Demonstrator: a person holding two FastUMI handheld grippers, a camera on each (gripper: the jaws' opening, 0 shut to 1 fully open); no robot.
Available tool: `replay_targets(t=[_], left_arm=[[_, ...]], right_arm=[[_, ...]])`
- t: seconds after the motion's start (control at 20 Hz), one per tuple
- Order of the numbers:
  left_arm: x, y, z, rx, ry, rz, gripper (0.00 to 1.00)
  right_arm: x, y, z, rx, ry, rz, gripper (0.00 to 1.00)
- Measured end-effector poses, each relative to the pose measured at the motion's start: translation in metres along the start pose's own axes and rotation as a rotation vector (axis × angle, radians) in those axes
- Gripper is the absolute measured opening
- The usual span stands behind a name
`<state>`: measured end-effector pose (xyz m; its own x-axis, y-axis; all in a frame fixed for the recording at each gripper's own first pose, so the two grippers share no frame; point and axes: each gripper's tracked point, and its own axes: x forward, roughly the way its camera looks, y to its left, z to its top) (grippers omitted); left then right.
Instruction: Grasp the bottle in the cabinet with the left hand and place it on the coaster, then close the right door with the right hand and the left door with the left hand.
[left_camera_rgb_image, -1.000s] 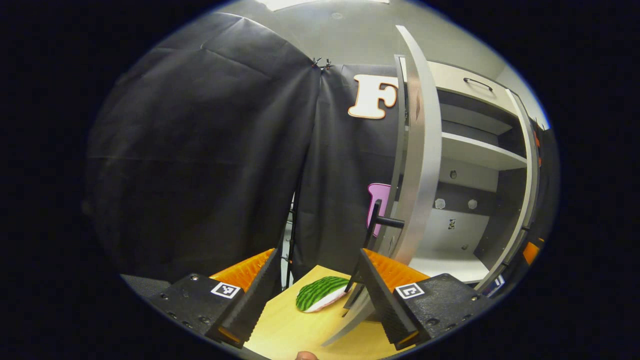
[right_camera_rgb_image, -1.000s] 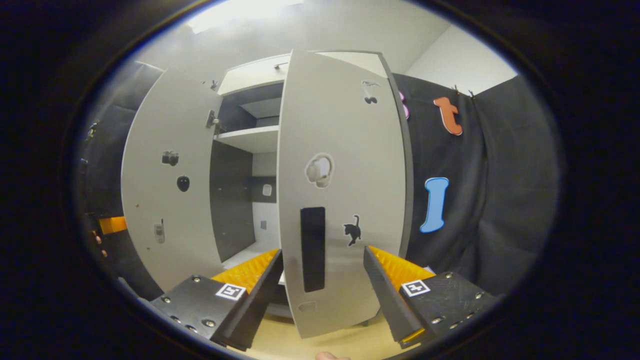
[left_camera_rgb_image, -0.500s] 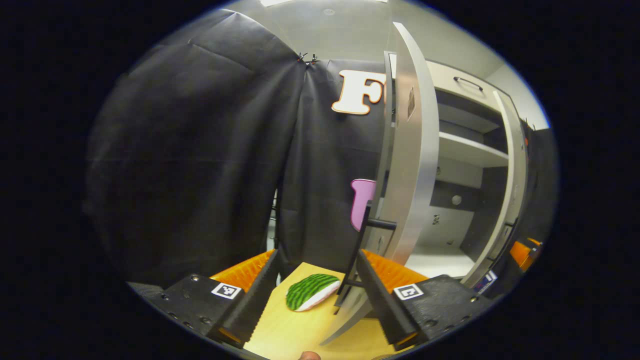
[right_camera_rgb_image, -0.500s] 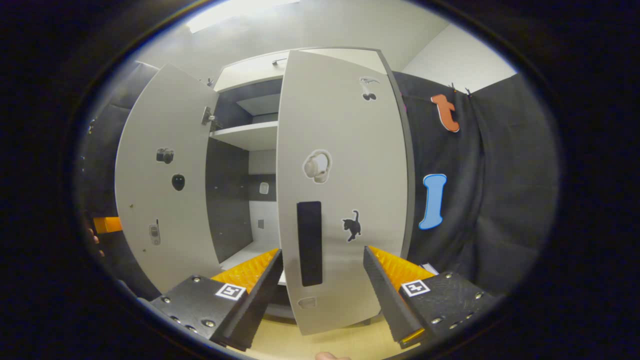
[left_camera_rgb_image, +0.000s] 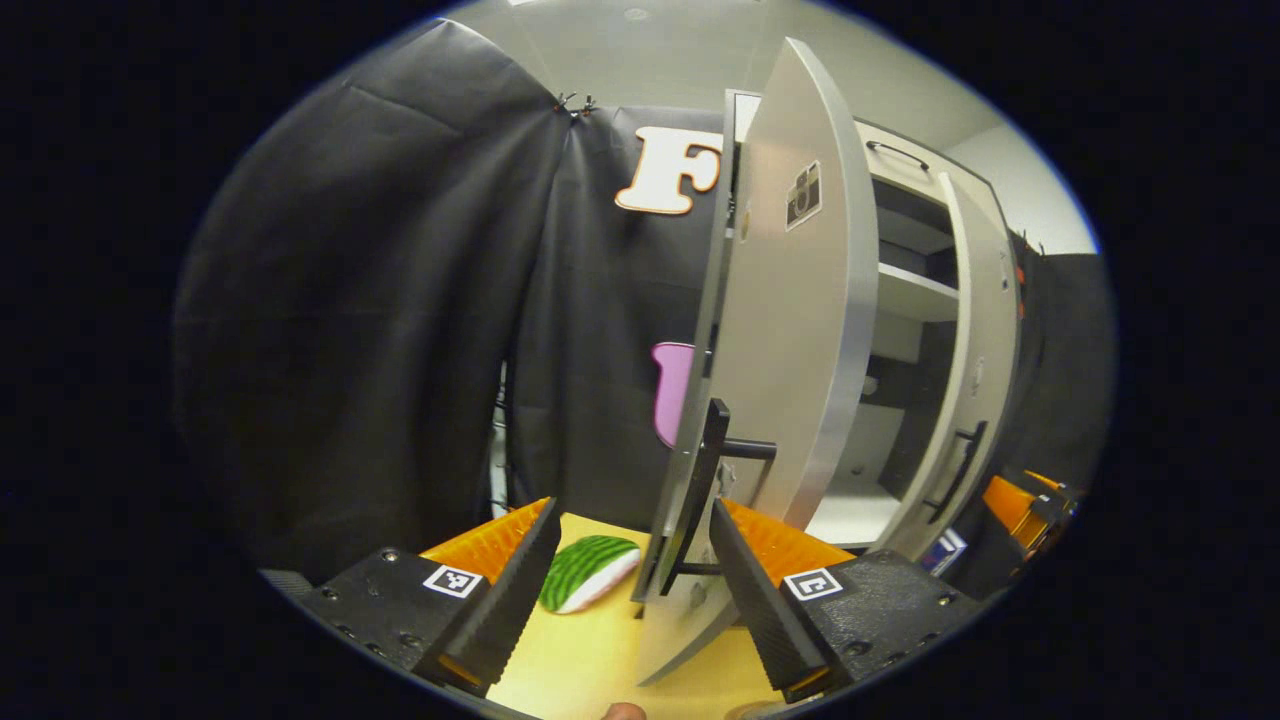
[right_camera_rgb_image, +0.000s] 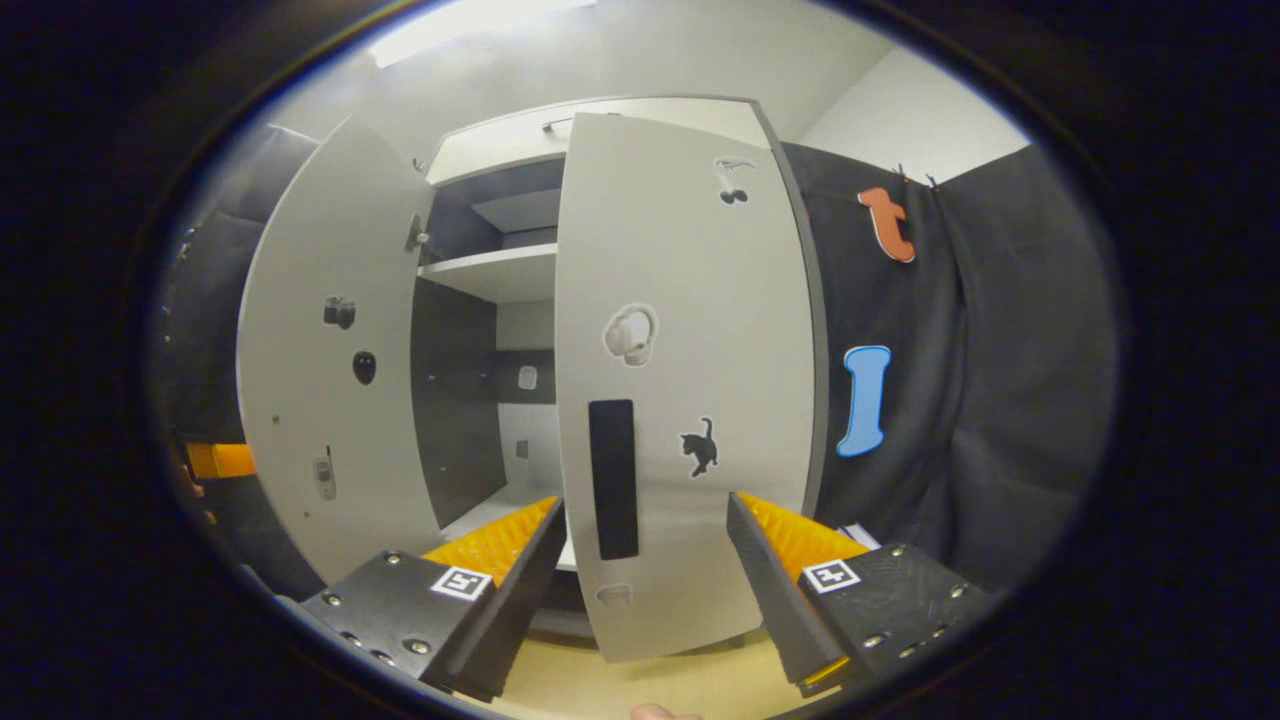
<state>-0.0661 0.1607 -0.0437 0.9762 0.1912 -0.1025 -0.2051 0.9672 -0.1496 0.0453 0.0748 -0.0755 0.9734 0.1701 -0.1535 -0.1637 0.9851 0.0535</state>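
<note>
- In my left gripper view, the left gripper (left_camera_rgb_image: 625, 585) has its fingers apart, the pale grey left cabinet door (left_camera_rgb_image: 775, 400) edge-on between them; a watermelon-patterned round coaster (left_camera_rgb_image: 587, 572) lies on the wooden tabletop (left_camera_rgb_image: 590, 650).
- My right gripper view faces the grey right cabinet door (right_camera_rgb_image: 690, 400), half open; the right gripper (right_camera_rgb_image: 645, 590) is spread, clamping nothing.
</note>
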Motion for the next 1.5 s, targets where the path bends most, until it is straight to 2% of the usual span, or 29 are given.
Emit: replay_targets(t=[0.05,0.1,0.2,0.25,0.3,0.4,0.5,0.55,0.6,0.65,0.7,0.95,1.0,1.05,1.1,1.2,1.25,1.3,1.45,1.5], left_arm=[[0.003,-0.015,-0.002,0.004,0.002,-0.035,0.94],[0.007,-0.031,-0.004,0.014,0.005,-0.07,0.94],[0.017,-0.063,-0.008,0.033,0.008,-0.141,0.94],[0.023,-0.077,-0.01,0.037,0.004,-0.17,0.89],[0.03,-0.093,-0.012,0.031,-0.001,-0.203,0.94],[0.041,-0.12,-0.016,0.007,0.007,-0.269,0.94],[0.049,-0.138,-0.017,0.014,0.012,-0.31,0.95],[0.051,-0.147,-0.017,0.022,0.015,-0.33,0.9],[0.051,-0.153,-0.017,0.031,0.008,-0.344,0.93],[0.051,-0.158,-0.014,0.041,-0.003,-0.358,0.91],[0.052,-0.16,-0.012,0.052,-0.015,-0.364,0.95],[0.059,-0.158,0.009,0.063,-0.052,-0.359,0.95],[0.058,-0.156,0.014,0.068,-0.058,-0.351,0.95],[0.058,-0.153,0.018,0.072,-0.066,-0.342,0.91],[0.057,-0.151,0.02,0.076,-0.07,-0.338,0.96],[0.052,-0.149,0.025,0.075,-0.083,-0.336,0.95],[0.05,-0.148,0.027,0.073,-0.088,-0.334,0.91],[0.049,-0.146,0.028,0.072,-0.091,-0.333,0.95],[0.046,-0.142,0.03,0.072,-0.095,-0.327,0.95],[0.047,-0.141,0.028,0.076,-0.093,-0.323,0.95]], right_arm=[[-0.002,-0.002,0.001,0.003,-0.002,-0.003,0.97],[-0.003,-0.005,0.003,0.001,-0.006,-0.008,0.93],[-0.008,-0.014,0.008,-0.015,-0.016,-0.032,0.93],[-0.011,-0.019,0.009,-0.019,-0.018,-0.045,0.98],[-0.014,-0.025,0.009,-0.018,-0.019,-0.058,0.98],[-0.022,-0.036,0.011,-0.017,-0.022,-0.09,0.98],[-0.031,-0.045,0.015,-0.016,-0.03,-0.128,0.98],[-0.034,-0.05,0.016,-0.014,-0.032,-0.145,1.0],[-0.037,-0.054,0.018,-0.012,-0.034,-0.162,0.98],[-0.039,-0.057,0.019,-0.014,-0.036,-0.177,0.98],[-0.041,-0.059,0.021,-0.017,-0.04,-0.191,1.0],[-0.045,-0.056,0.041,-0.003,-0.093,-0.204,0.98],[-0.045,-0.056,0.046,0.005,-0.111,-0.207,0.93],[-0.047,-0.057,0.049,0.013,-0.121,-0.208,0.93],[-0.047,-0.059,0.051,0.019,-0.126,-0.21,0.97],[-0.048,-0.063,0.053,0.023,-0.132,-0.218,0.97],[-0.049,-0.065,0.054,0.022,-0.133,-0.222,0.97],[-0.048,-0.067,0.054,0.019,-0.132,-0.225,0.97],[-0.047,-0.068,0.053,0.015,-0.128,-0.221,0.97],[-0.047,-0.068,0.052,0.012,-0.125,-0.219,0.92]])
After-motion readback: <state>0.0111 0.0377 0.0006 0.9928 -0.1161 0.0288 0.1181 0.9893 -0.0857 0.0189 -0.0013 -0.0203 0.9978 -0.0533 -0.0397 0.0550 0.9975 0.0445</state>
